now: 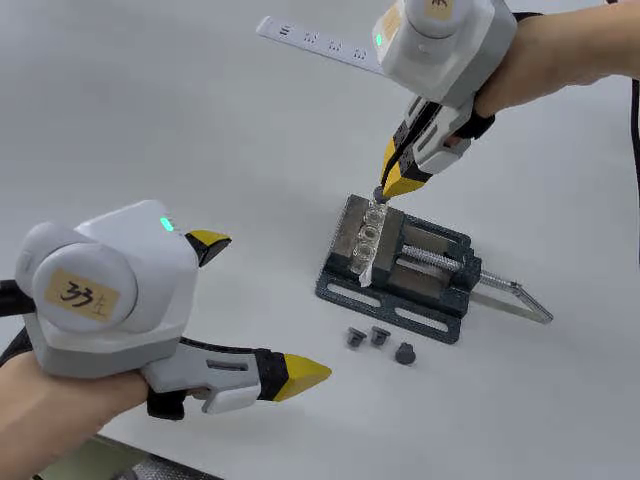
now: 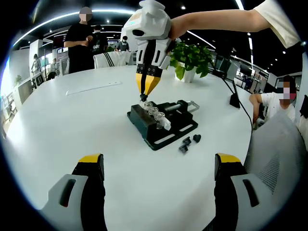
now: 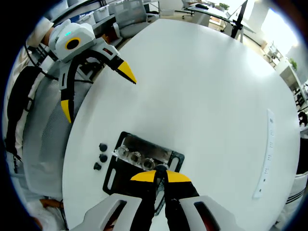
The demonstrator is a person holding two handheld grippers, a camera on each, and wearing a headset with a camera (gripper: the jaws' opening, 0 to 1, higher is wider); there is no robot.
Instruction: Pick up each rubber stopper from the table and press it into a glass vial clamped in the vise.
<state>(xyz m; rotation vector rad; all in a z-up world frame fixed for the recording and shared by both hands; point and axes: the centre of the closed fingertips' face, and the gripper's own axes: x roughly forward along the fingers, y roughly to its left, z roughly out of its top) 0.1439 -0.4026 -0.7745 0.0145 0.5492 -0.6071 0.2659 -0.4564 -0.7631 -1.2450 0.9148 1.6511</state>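
Note:
A black vise (image 1: 440, 275) clamps a row of glass vials (image 1: 367, 240) at mid-table. My right gripper (image 1: 388, 188) comes down from above, shut on a dark rubber stopper (image 1: 380, 194) held at the mouth of the far-end vial. In the right gripper view the stopper (image 3: 160, 169) sits between the yellow tips (image 3: 161, 174), just over the vials (image 3: 135, 156). Three loose stoppers (image 1: 380, 336) lie on the table in front of the vise. My left gripper (image 1: 262, 310) hovers open at the lower left, well away from the vise (image 2: 144, 122), with nothing between its jaws.
A white power strip (image 1: 320, 42) lies at the far side of the round white table (image 1: 180, 130). The vise handle (image 1: 515, 292) sticks out to the right. Chairs, a potted plant (image 2: 190, 57) and several people stand beyond the table edge.

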